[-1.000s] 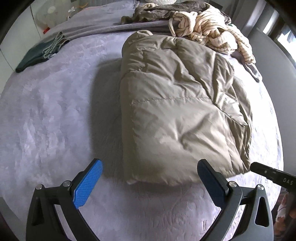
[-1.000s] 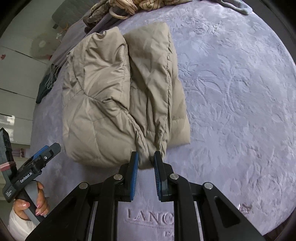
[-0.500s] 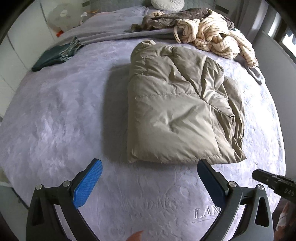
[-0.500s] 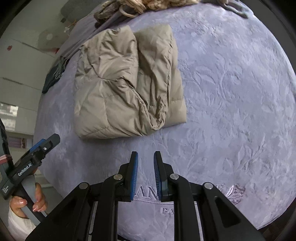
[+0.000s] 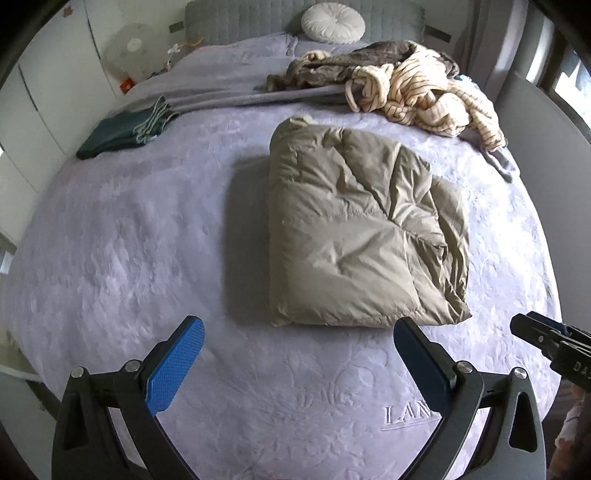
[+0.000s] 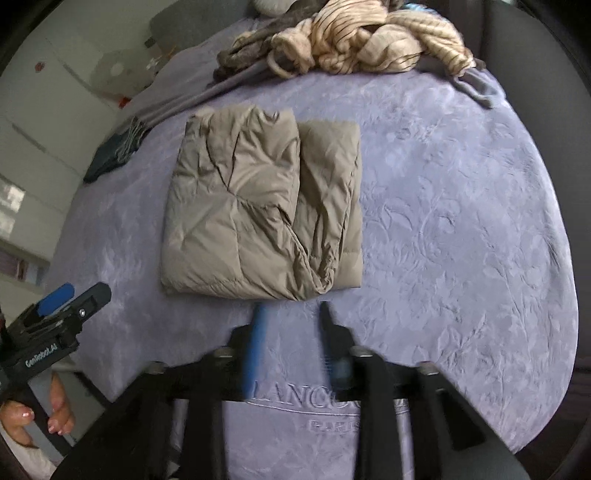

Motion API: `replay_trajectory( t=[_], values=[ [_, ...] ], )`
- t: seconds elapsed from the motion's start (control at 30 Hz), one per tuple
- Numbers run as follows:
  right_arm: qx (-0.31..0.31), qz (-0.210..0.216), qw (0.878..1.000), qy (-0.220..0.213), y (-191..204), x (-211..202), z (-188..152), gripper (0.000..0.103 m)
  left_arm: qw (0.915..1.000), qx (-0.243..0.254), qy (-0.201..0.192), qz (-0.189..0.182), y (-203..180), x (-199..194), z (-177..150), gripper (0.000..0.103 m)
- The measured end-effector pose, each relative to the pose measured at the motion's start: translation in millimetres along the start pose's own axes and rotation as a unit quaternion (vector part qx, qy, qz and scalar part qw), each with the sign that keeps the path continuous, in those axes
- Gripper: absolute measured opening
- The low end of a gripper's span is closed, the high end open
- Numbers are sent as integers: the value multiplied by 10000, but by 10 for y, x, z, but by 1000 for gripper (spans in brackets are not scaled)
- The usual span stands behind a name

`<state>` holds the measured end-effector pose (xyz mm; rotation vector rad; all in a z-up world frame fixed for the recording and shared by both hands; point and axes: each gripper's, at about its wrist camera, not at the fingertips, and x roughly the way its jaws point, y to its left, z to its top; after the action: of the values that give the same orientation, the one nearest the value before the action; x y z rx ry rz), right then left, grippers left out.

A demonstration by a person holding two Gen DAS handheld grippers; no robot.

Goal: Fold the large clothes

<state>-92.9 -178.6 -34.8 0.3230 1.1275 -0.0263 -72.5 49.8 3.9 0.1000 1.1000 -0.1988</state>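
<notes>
The puffer jacket (image 5: 354, 236) lies folded into a compact rectangle in the middle of the bed (image 5: 110, 258), with a narrower folded layer showing along its right edge in the right wrist view (image 6: 332, 206). Nothing grips it; it rests free on the lilac blanket.

We note three changes over the last second. First, the right gripper (image 6: 291, 314), which a second ago sat at the jacket's near hem with its fingers almost together, has let go and pulled back; its fingers are now parted a little, blurred by motion, and hold nothing. Second, both cameras have drawn away from the jacket, so more of the bed is in view. Third, the jacket has kept its shape after release: the hem did not spring open.

The left gripper (image 5: 299, 347) has its fingers spread wide, as before, and it hovers just short of the jacket's near edge, gripping nothing.

We judge that this garment is finished. The fold holds unaided, so no further pressing appears necessary, though padded fabric may slowly relax.

Beyond the jacket, toward the headboard, a heap of unfolded clothes (image 5: 399, 92) remains, including a striped cream garment (image 5: 436, 99). We judge this heap to be the next work. A dark folded item (image 5: 122, 133) lies at the far left of the bed. A round white cushion (image 5: 332, 24) rests against the headboard.
</notes>
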Motion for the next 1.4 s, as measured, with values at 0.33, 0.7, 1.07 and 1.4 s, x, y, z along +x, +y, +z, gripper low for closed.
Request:
replay_trajectory(
  t=[0.33, 0.7, 1.07, 1.4],
  values=[
    [187, -391, 9973, -601, 368, -372, -53, 75, 9998, 28, -140, -130, 270, -305, 65, 103],
    [-74, -728, 9922, -1012, 629, -630, -11, 96, 9993, -99, -364, 10, 361, -521, 65, 103],
    [-93, -812, 9907, -1089, 652, -670, 7, 96, 9990, -95, -415, 154, 374, -571, 17, 103],
    [-118, -844, 9909, -1043, 694, -664, -12, 96, 9987, -163, -446, 206, 385, -608, 3, 103]
  ],
)
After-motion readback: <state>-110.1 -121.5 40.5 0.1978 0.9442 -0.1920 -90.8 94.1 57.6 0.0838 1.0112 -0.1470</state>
